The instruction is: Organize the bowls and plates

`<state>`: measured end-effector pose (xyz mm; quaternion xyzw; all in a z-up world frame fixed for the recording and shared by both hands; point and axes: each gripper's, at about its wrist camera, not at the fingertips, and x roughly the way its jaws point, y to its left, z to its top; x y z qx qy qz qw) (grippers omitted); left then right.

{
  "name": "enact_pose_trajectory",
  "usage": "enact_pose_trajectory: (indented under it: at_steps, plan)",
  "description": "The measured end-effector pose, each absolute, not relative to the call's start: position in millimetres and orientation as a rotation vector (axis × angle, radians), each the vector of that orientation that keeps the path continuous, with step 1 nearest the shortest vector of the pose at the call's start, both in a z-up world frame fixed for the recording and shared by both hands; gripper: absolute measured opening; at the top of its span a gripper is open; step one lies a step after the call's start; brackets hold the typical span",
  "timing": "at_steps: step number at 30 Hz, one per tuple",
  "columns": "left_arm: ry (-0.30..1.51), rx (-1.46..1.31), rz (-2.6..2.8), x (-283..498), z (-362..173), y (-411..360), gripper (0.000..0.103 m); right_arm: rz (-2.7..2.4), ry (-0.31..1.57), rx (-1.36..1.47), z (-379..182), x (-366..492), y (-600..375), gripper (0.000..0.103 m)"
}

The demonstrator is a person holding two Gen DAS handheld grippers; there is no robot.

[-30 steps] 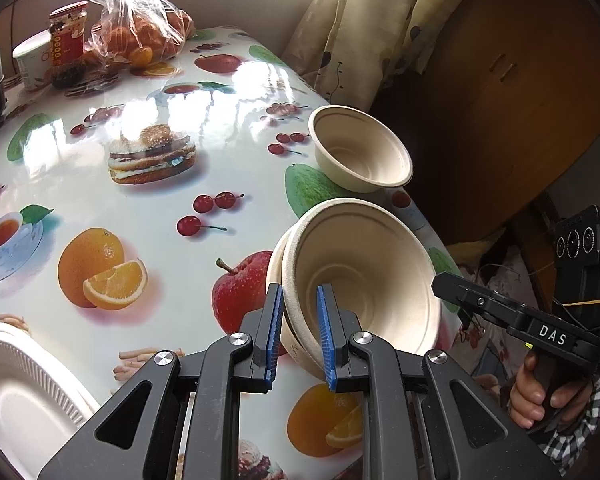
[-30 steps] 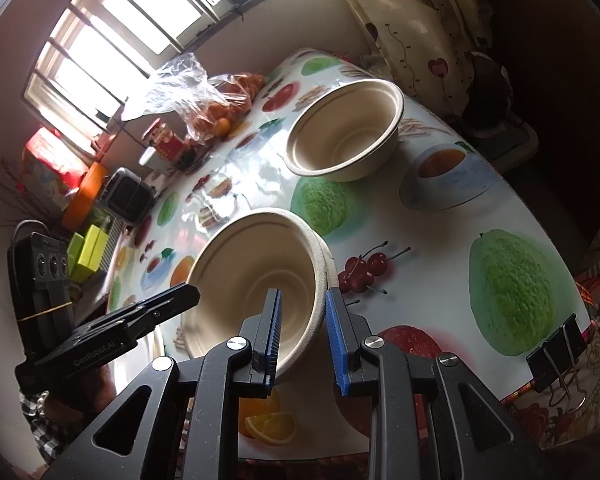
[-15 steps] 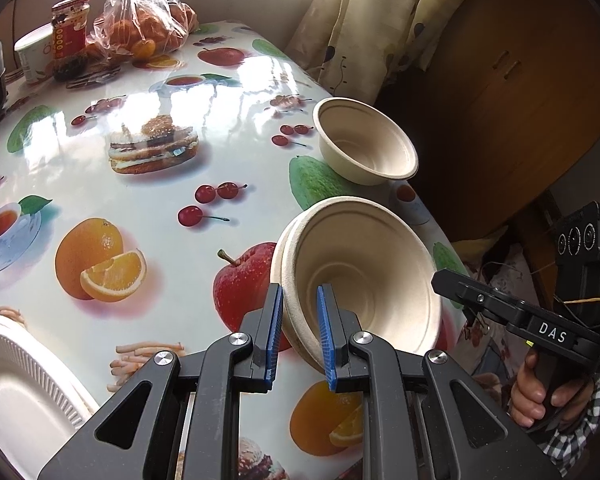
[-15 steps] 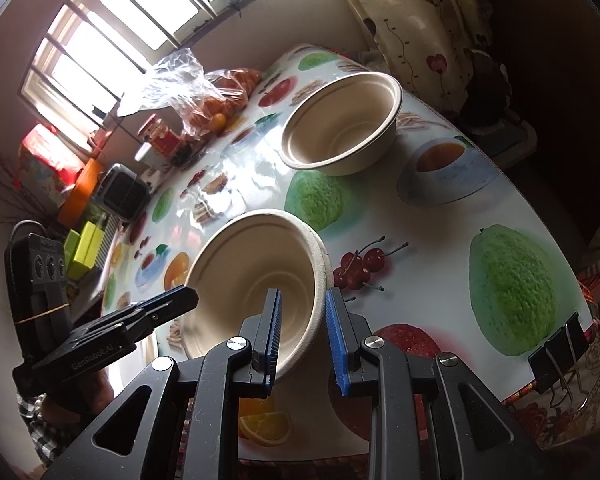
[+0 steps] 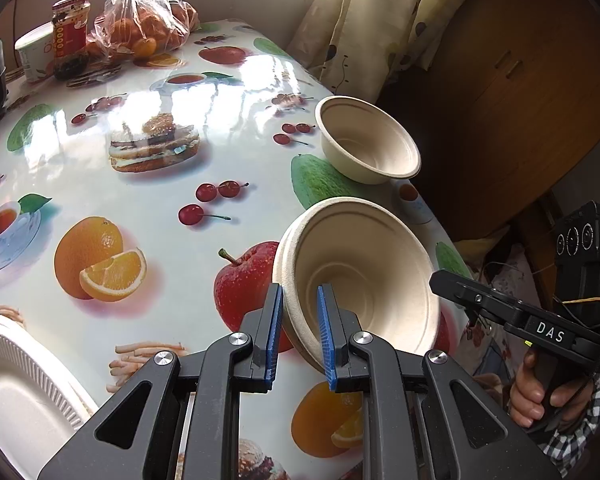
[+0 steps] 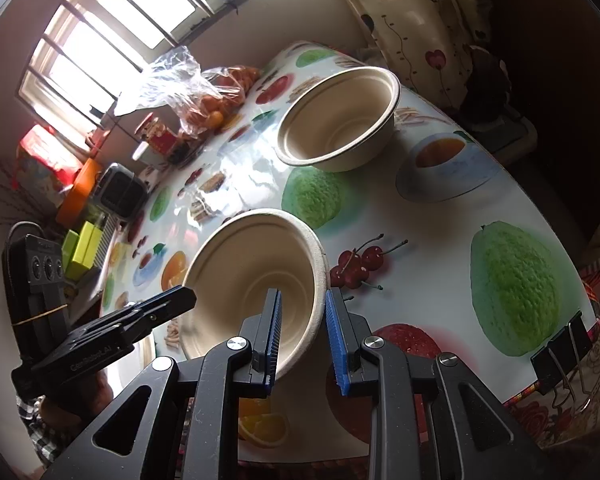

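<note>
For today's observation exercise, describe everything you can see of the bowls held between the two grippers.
The held bowls are nested beige ones, seemingly moulded paper pulp, matte, with stepped rings inside and a rolled rim; two rims show. They are tipped on edge above the table. The left gripper and the right gripper each pinch the rim on opposite sides, one blue-padded finger inside, one outside. A single matching bowl stands apart.

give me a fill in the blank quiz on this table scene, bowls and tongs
1. Both tongs, left tongs and right tongs, are shut on the rim of the same ____ of nested bowls.
2. The held bowls are ____ off the table, not sitting flat.
3. The single bowl stands upright near the table edge by the ____.
4. A white ____ lies at the table's near left edge in the left wrist view.

Missing words: stack; tilted; curtain; plate
</note>
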<state>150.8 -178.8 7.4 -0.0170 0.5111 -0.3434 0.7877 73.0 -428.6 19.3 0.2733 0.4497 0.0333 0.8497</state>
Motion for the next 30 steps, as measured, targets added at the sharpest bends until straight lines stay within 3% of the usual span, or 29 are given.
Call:
enact_pose_trajectory:
  at_steps: [13,30]
  plan:
    - [1.094,-0.042,-0.750,150,8,-180,0.022,0.073,0.945,0.578,19,73,-429,0.023]
    - [1.054,-0.028,-0.739,156,27,-179,0.039,0.043,0.907,0.550,34,73,-435,0.041]
